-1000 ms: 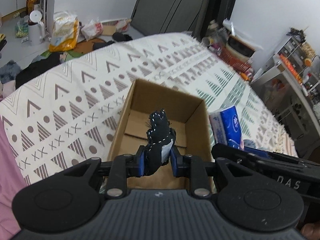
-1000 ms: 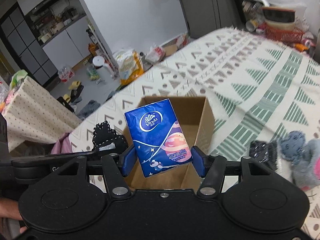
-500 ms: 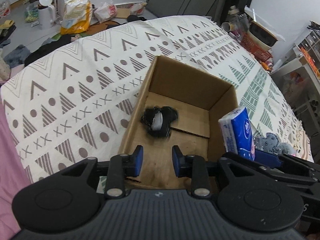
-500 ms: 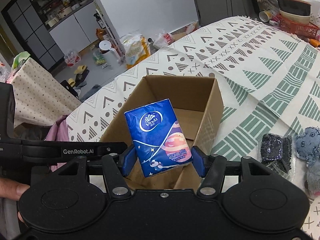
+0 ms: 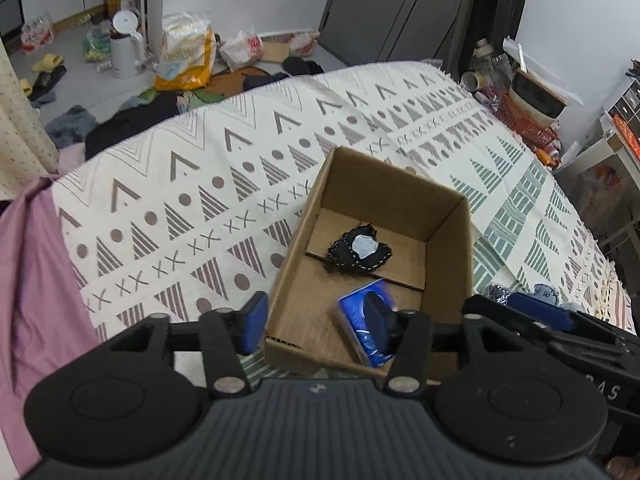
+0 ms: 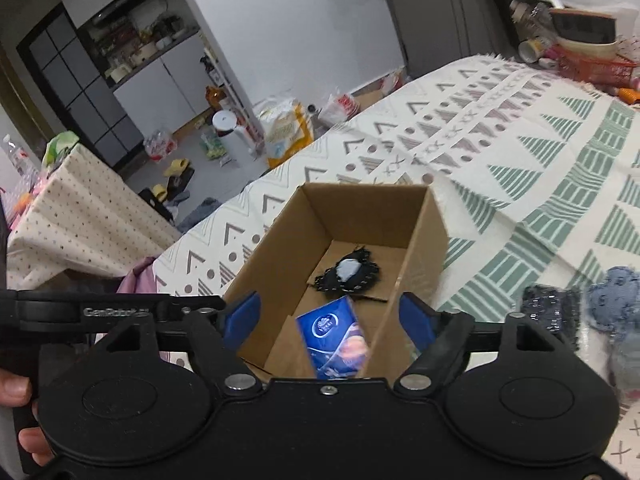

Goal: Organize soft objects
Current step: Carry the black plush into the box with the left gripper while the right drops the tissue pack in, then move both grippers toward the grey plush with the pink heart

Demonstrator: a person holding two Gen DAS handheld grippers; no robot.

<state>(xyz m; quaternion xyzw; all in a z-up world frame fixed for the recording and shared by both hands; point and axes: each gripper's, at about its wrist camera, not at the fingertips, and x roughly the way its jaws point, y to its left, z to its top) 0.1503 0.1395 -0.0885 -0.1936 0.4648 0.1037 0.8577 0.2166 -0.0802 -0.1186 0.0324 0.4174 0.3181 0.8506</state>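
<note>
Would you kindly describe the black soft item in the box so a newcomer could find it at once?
On the patterned bedspread stands an open cardboard box. The black soft item lies on its floor towards the far end, beyond the blue tissue pack. Only it is black with a pale patch in the middle.

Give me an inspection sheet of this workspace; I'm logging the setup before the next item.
Surface: patterned bedspread.
Job's things: cardboard box holds black soft toy and blue tissue pack; blue-grey toys lie outside, on the bedspread beside the box.
Clutter: bags and kettle on floor.
Grippers: left tongs open, empty; right tongs open, empty.
Cables: nothing seen.
Surroundings: cabinets, cluttered shelves.
</note>
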